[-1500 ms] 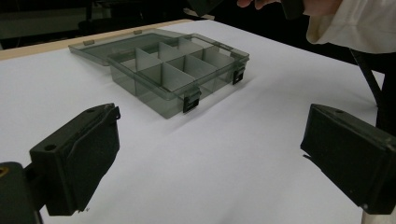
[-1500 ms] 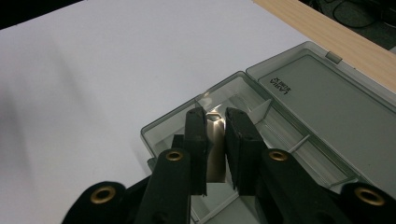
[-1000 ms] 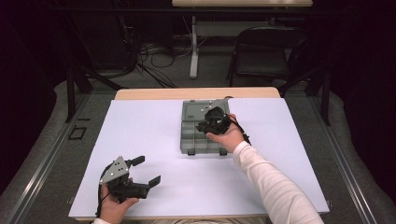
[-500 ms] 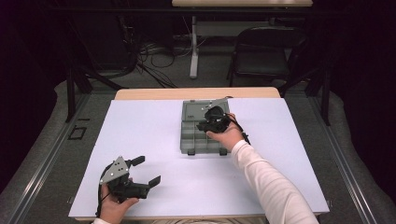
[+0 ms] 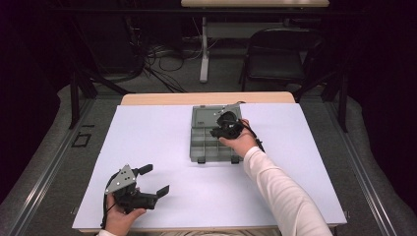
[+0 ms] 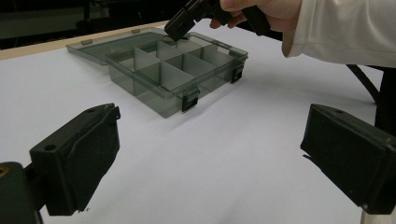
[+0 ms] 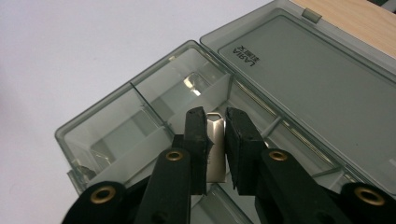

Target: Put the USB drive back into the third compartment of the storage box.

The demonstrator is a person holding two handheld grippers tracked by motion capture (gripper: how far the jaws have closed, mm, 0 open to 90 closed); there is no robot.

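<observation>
Box: a smoky grey transparent plastic compartment box (image 5: pixel 210 143) lies open toward the far middle of the white table sheet (image 5: pixel 162 137), its flat lid (image 7: pixel 322 79) folded back toward the far wooden edge.
Right gripper (image 7: pixel 215 128): above the box's compartments, jaws narrow, clamped on a small flat silver metal piece (image 7: pixel 215 154).
Left gripper (image 6: pixel 210 158): well apart from the box, near the front-left edge of the sheet, jaws wide, nothing between them.
In the way: upright dividers (image 6: pixel 161 74) inside the box.
Open room: bare sheet on all sides of the box.
Beyond the box: a black folding chair (image 5: pixel 278 56) and floor cables (image 5: pixel 157 69).
</observation>
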